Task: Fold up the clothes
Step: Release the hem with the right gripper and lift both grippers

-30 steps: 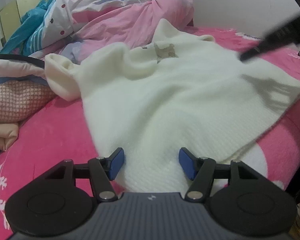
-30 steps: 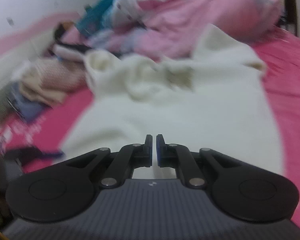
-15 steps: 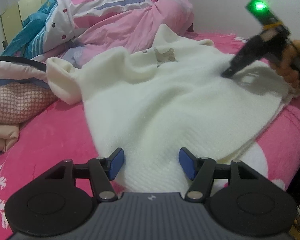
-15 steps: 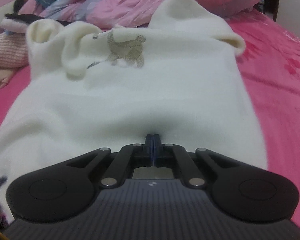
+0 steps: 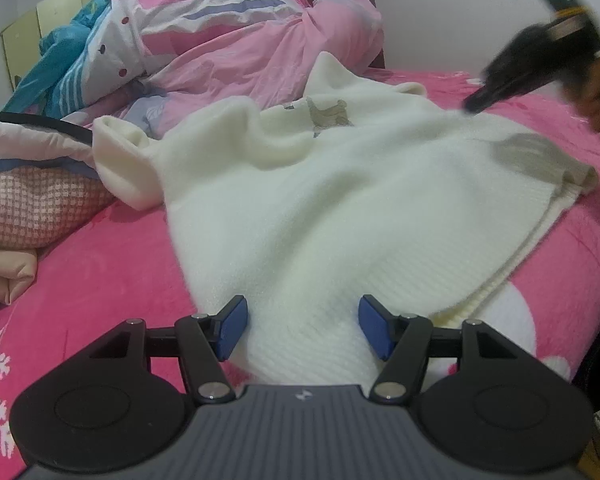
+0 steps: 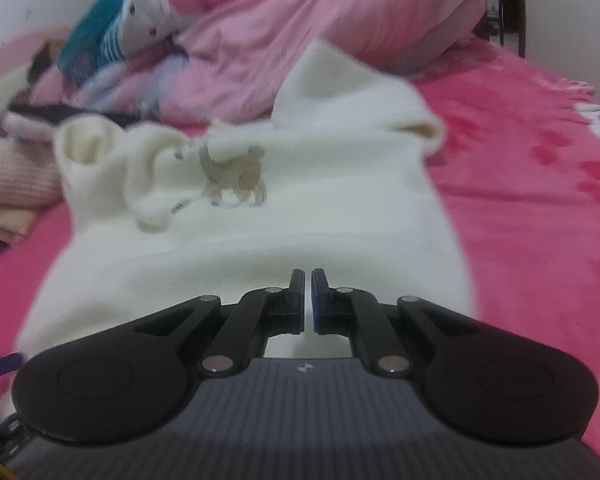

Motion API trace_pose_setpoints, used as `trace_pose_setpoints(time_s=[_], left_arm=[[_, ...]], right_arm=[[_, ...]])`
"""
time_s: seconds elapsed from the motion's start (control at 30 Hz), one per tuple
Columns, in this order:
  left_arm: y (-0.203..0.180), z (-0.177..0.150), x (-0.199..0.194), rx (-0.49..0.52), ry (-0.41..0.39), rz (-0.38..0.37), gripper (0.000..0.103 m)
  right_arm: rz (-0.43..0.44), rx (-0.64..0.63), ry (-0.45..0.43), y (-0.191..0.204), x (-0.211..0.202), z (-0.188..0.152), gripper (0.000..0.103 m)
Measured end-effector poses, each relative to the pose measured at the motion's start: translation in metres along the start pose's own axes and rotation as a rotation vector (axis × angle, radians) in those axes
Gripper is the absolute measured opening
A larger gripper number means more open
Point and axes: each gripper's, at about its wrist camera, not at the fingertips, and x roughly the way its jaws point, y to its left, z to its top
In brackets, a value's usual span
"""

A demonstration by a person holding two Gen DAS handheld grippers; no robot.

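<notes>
Moved since earlier: right claw [image 6: 307,300] has swung across the sweater [image 5: 320,208] toward its far right side; in the left view it now hangs over the far right edge, blurred, where a second ago only its tip showed.
Left claw [image 5: 302,330]: spread wide, blue pads either side of the near hem, not pressing it; unmoved.
Right claw state: pressed together with only a sliver between the pads, nothing pinched that I can make out.
Sweater: cream knit, lying on the pink bed [image 5: 100,280] ahead of both claws, hem nearest, a dog motif [image 6: 234,178] farther off.
Sleeve [image 5: 116,160]: bunched ahead-left of the left claw, cuff gaping.
Risk: likely, a fold begun with that sleeve still crumpled traps a lump; a shut right claw would skid off the knit rather than catch it.
Around: pink quilt [image 5: 236,36] heaped beyond the sweater, touching its collar end; folded stack [image 5: 32,208] far left.
In the way: quilt leaves little room ahead.
</notes>
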Motion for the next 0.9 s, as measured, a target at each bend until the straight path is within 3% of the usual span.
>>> trace_pose_setpoints(time_s=[0.1,0.23,0.4,0.53,0.63,0.9], left_arm=[[0.001,0.000,0.000,0.001,-0.001,-0.003,0.063],[0.002,0.001,0.000,-0.007,0.004,-0.005,0.063],[0.003,0.003,0.000,-0.020,0.016,-0.009,0.063],[0.007,0.004,-0.004,-0.044,0.025,-0.030,0.063],[0.015,0.003,-0.014,-0.081,0.028,-0.068,0.064],[0.054,-0.013,-0.054,-0.252,0.056,-0.147,0.064]], right_arm=[[-0.002,0.040,0.002,-0.020,-0.041,-0.011,0.004],[0.025,0.103,0.076,-0.037,-0.056,-0.034,0.005],[-0.013,0.182,0.111,-0.059,-0.039,-0.063,0.000],[0.054,0.392,0.049,-0.088,-0.038,-0.072,0.000],[0.091,0.523,0.017,-0.101,-0.055,-0.080,0.004],[0.178,0.643,0.052,-0.102,-0.085,-0.108,0.017]])
